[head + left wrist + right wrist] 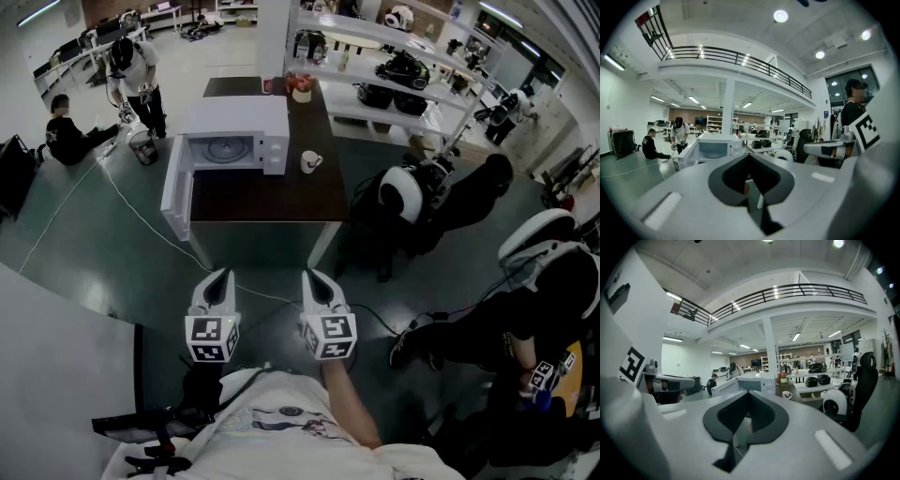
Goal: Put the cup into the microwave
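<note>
So: jaws closed & empty, task not begun

L gripper (221,277) & R gripper (314,278) are held side by side near the body, pointing fwd and tipped slightly down. Each pair of jaws is pressed together w/ nothing btwn. The cup (310,161) stands upright on the dark table (281,197), just right of the open-doored microwave (234,141) (well apart from both grippers). Microwave panel print is too small to read.

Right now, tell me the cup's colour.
The cup is white; head view shows it best.

The left hand-held gripper (749,154) has its jaws together, empty, facing the open-doored microwave (715,149) ahead.
</note>
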`<act>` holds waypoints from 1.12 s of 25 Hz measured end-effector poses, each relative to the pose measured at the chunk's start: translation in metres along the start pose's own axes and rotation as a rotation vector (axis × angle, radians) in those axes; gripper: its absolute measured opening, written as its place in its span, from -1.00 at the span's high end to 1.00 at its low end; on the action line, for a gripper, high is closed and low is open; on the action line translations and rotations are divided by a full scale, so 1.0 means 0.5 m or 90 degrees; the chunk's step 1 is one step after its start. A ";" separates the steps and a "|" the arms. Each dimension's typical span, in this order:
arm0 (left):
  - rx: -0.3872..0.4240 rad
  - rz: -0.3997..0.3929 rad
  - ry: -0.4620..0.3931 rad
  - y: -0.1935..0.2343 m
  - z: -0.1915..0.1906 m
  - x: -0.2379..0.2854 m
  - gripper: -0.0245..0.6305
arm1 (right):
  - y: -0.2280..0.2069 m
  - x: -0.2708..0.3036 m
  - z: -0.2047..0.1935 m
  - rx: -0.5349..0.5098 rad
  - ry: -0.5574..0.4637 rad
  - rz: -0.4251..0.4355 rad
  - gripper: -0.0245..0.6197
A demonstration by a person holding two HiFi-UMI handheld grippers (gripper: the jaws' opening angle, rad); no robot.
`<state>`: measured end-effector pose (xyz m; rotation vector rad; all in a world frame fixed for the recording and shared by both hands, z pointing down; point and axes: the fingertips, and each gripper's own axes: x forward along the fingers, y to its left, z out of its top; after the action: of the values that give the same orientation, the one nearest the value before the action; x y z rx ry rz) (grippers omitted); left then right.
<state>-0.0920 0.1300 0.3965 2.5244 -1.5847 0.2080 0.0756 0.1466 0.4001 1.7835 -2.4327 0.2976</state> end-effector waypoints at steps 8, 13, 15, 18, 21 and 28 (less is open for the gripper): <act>0.000 0.000 0.012 -0.013 -0.011 0.002 0.93 | -0.005 -0.003 0.001 0.001 0.001 0.003 0.93; -0.002 0.002 0.020 -0.017 -0.020 0.005 0.93 | -0.011 -0.001 -0.009 0.007 0.008 0.005 0.93; -0.002 0.003 0.021 -0.019 -0.023 0.007 0.93 | -0.013 0.000 -0.014 0.012 0.008 0.010 0.92; -0.003 0.007 0.022 -0.020 -0.026 0.010 0.93 | -0.016 0.002 -0.019 0.012 0.010 0.015 0.92; -0.003 0.006 0.023 -0.027 -0.028 0.020 0.93 | -0.023 0.005 -0.020 0.010 0.011 0.023 0.92; 0.004 0.013 0.018 -0.056 -0.022 0.033 0.93 | -0.037 0.007 -0.006 0.008 0.000 0.051 0.92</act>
<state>-0.0600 0.1295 0.4088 2.5000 -1.6017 0.2490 0.0923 0.1386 0.4055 1.6940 -2.5111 0.3217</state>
